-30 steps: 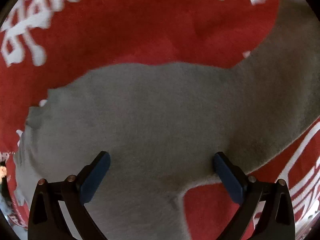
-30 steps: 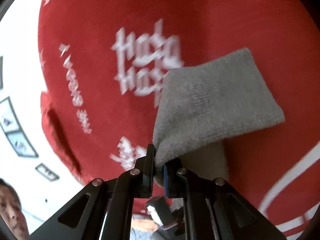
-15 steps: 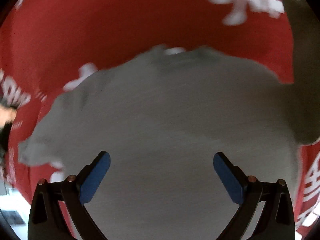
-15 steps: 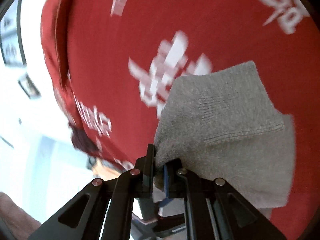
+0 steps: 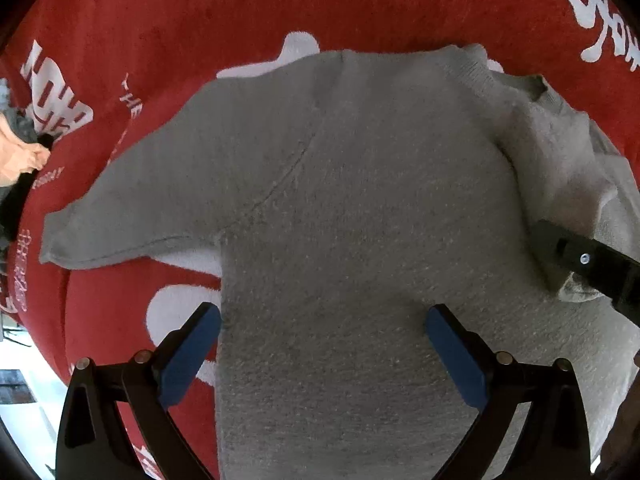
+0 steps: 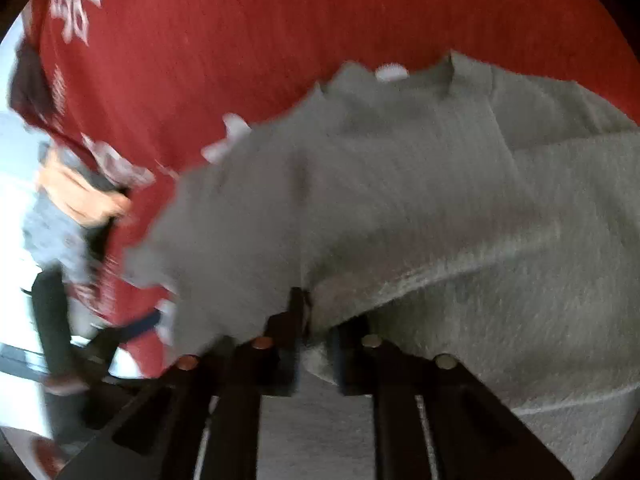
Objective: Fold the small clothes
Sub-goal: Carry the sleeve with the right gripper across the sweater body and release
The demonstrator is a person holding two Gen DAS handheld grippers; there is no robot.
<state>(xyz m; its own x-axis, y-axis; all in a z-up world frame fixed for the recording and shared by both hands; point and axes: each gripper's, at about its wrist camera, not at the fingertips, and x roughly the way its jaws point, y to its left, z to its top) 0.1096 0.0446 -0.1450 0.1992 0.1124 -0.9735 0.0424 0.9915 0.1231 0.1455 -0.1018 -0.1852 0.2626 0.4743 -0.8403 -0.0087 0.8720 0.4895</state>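
Observation:
A small grey knit sweater [image 5: 360,208] lies flat on a red blanket [image 5: 200,12] with white lettering. Its left sleeve [image 5: 132,216] sticks out to the left; its right sleeve [image 5: 560,168] is folded in over the body. My left gripper [image 5: 322,344] is open and empty, its blue pads hovering over the sweater's lower body. My right gripper [image 6: 318,320] is shut on the cuff of the right sleeve [image 6: 460,248], held over the sweater body; it also shows in the left wrist view [image 5: 584,260] at the right edge.
A person's hand and grey sleeve [image 6: 80,200] show beyond the blanket's left edge, also in the left wrist view [image 5: 20,152]. The blanket's edge drops off at the lower left [image 5: 44,344], with a pale floor beyond.
My right gripper has carried the sleeve cuff in over the sweater body. My left gripper has pulled back, so more of the sweater now shows.

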